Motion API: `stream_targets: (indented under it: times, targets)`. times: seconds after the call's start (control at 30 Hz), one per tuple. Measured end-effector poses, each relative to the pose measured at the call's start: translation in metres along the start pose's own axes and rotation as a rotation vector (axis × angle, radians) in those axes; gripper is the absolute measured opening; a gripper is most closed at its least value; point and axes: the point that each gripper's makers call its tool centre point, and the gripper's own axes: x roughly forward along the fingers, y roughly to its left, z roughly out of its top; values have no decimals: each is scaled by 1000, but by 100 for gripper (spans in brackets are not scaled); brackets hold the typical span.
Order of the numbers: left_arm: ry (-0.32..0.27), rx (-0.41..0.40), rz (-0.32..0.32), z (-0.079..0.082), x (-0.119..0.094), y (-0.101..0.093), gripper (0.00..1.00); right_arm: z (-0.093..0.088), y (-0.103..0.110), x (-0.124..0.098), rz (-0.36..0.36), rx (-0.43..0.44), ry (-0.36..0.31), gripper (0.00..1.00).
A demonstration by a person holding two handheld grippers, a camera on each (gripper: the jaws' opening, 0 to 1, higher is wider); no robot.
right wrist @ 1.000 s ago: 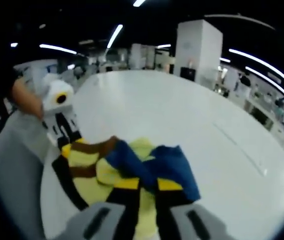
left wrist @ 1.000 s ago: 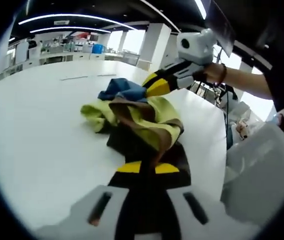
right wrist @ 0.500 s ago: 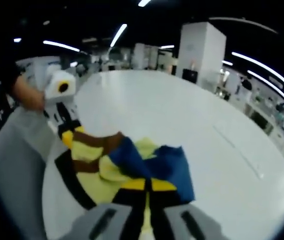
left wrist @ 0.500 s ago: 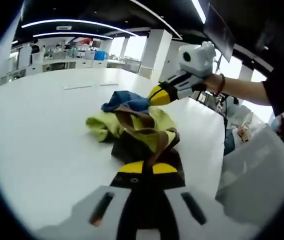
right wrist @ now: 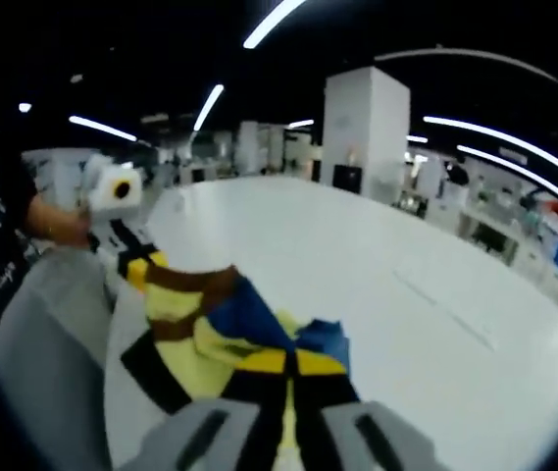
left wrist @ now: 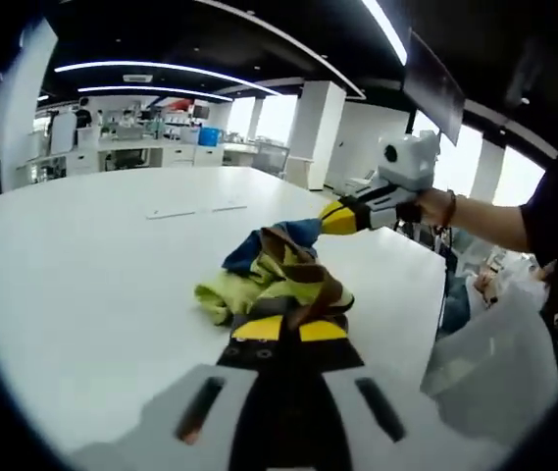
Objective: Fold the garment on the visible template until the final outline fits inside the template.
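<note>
The garment [left wrist: 277, 280] is a bunched heap of yellow-green, brown, blue and black cloth on the white table [left wrist: 82, 275]. My left gripper [left wrist: 291, 329] is shut on a brown and black strip at the heap's near side. Coming in from the right, my right gripper [left wrist: 335, 218] pinches the blue part at the heap's far top. In the right gripper view the garment [right wrist: 215, 324] spreads ahead of my right gripper [right wrist: 284, 361], which is shut on blue and yellow cloth. My left gripper [right wrist: 139, 269] holds the striped end at the left. I cannot make out a template outline.
The table [right wrist: 377, 255] stretches wide and bare beyond the cloth, with thin strips [left wrist: 196, 209] lying on it far off. The person's pale trousers [left wrist: 499, 363] are at the table's edge. Pillars, desks and ceiling lights fill the room behind.
Both grippers have risen and drawn the cloth up with them, so the heap looks smaller and tighter. The dark part that lay flat under it has gathered into the bundle.
</note>
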Motion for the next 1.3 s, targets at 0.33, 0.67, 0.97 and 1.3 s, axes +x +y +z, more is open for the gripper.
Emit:
stream_targets:
  times: [0.33, 0.67, 0.97, 1.3]
  targets:
    - [-127, 23, 45, 66, 1, 27, 0, 33, -22, -23, -72, 30, -103, 0]
    - [-188, 8, 111, 110, 18, 64, 0, 48, -45, -32, -148, 11, -105, 0]
    - [-224, -110, 187, 122, 48, 100, 0, 47, -78, -23, -232, 83, -110, 0]
    - [-169, -182, 234, 118, 102, 143, 0, 25, -111, 2, -331, 215, -84, 0]
